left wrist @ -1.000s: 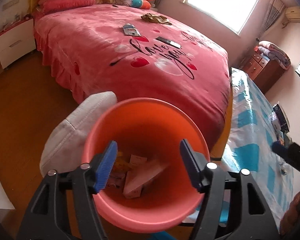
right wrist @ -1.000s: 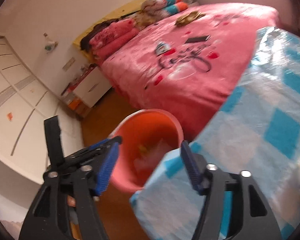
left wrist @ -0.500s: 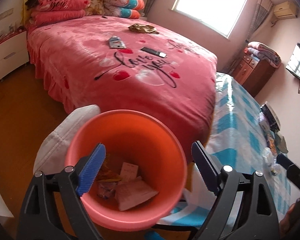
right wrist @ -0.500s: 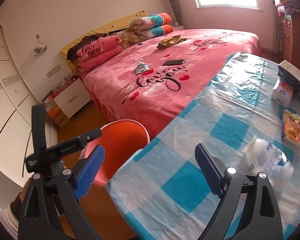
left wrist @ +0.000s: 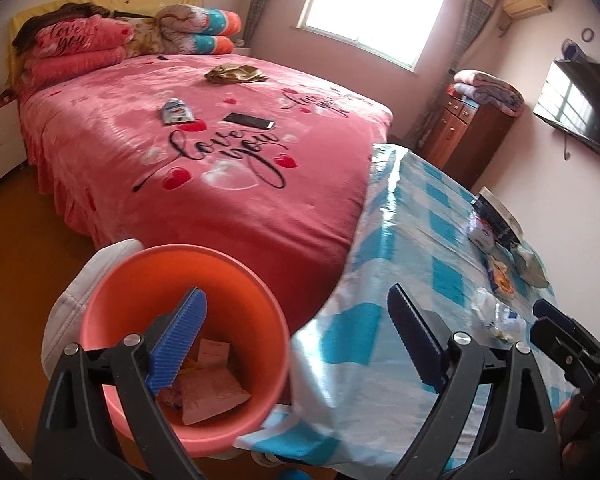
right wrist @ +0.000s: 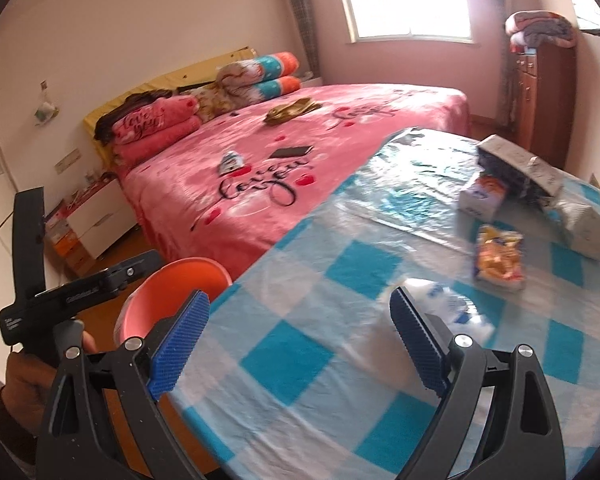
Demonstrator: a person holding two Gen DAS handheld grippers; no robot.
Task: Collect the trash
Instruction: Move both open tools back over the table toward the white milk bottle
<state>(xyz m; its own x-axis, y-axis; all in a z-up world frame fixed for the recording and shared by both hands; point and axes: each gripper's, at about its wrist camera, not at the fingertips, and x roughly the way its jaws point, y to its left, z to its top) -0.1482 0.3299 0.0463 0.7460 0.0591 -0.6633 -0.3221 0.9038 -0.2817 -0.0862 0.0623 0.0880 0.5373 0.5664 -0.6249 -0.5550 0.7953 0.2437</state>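
Two sets of tongs, left gripper (left wrist: pixel 296 340) and right gripper (right wrist: pixel 300 340), gape empty, just widened; crumpled plastic bag (right wrist: pixel 448 304) looks light, soft, best pinched mid-bunch.

A home bedroom: pink bed (left wrist: pixel 204 160), wall television (left wrist: pixel 576 108).

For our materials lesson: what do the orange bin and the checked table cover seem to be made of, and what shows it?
Bin: probably moulded plastic; smooth, even orange wall, thin rolled rim, soft sheen.
Table cover: likely plastic or oilcloth sheet; glossy glare patches, wrinkles, printed blue and white squares, edge hanging limp.
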